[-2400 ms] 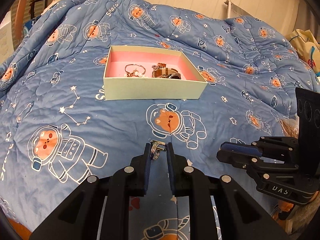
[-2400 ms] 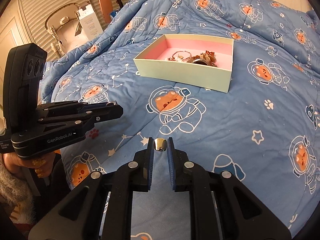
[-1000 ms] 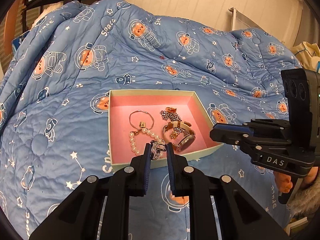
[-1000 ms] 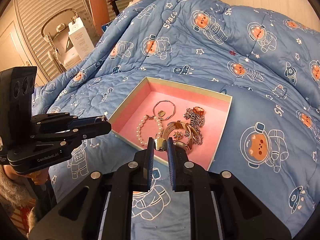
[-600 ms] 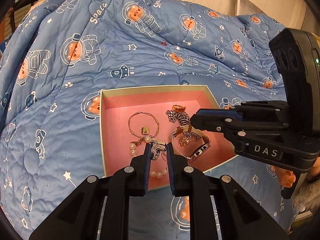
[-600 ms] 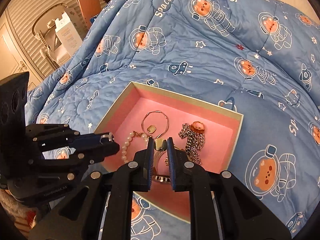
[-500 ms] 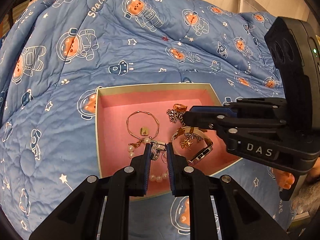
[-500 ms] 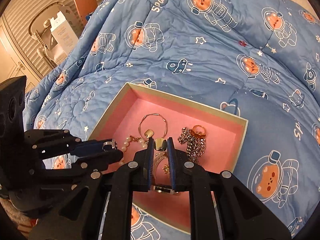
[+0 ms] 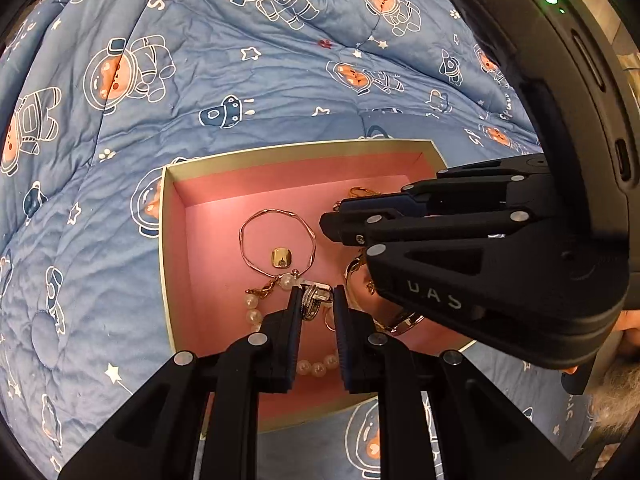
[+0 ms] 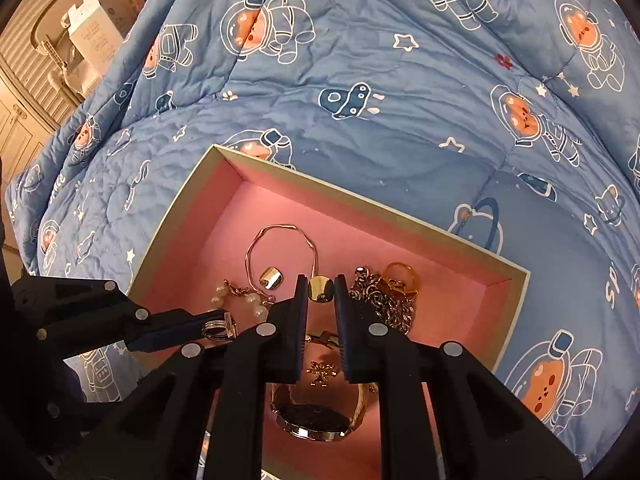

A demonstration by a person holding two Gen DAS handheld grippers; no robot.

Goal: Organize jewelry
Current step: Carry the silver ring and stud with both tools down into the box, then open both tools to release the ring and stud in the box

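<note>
The box (image 9: 168,240) sits on a bed, on a blue blanket (image 9: 240,92) with little space bears. It is pink inside and has no lid, so things can be dropped in from the top.

The left tongs (image 9: 316,304) are clenched on a silver ring (image 9: 314,300). They hang over the near part of the box, just above a string of pearls (image 9: 256,312). The ring is small and slippery, so it is pinched right at the tips.

The right tongs (image 10: 321,292) are clenched on a little gold ring (image 10: 321,289). They are over the middle of the box, next to a silver chain (image 10: 380,300) and above a watch (image 10: 316,416).

A thin gold bangle (image 10: 280,248) lies flat on the pink floor, with another small gold piece (image 10: 271,278) inside its loop. A gold ring with a stone (image 10: 400,274) rests by the chain.

Both tongs are over the box because I think the rings are meant to go in with the other jewelry. To drop them, the tongs would need to let go. The rings could bounce or roll if let go from high up, so low is better.
</note>
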